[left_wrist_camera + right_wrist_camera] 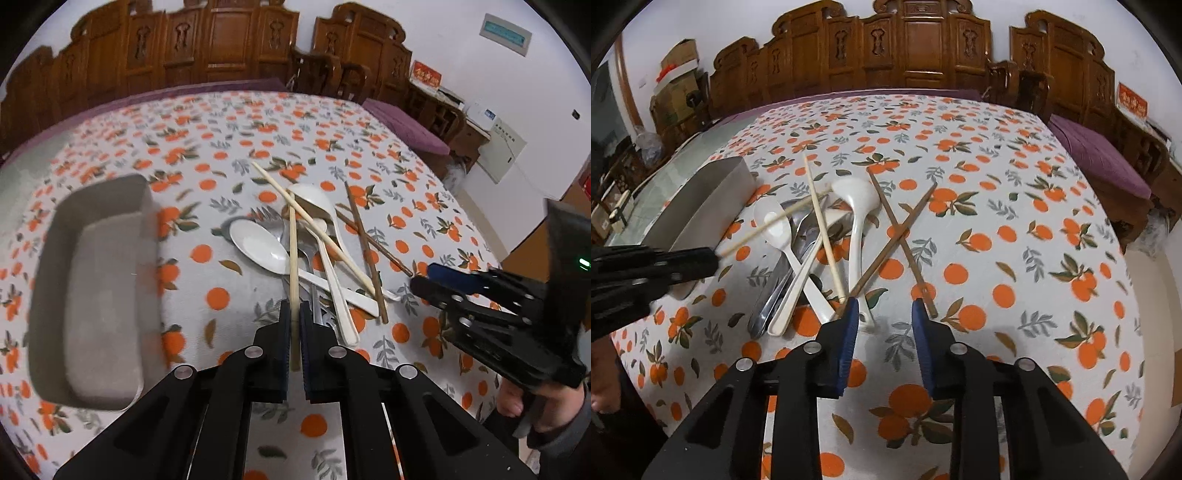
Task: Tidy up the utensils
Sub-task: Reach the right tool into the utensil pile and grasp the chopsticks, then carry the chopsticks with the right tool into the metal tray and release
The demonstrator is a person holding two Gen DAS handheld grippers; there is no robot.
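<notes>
A pile of utensils lies mid-table: white spoons (260, 247) (855, 206), metal cutlery (775, 291), light chopsticks and two crossed dark chopsticks (901, 236) (364, 243). My left gripper (293, 314) is shut on a light bamboo chopstick (293, 258), whose far end rests over the pile; it also shows in the right wrist view (764, 229). My right gripper (882, 310) is open, its fingertips by the near ends of the dark chopsticks; it shows in the left wrist view (432, 280). A grey rectangular tray (92, 288) (701, 206) sits left of the pile.
The table has an orange-print cloth (997, 221). Carved wooden chairs (923, 48) line the far edge. A purple cushion (1100, 155) lies at the right. Boxes (676, 81) stand at the far left.
</notes>
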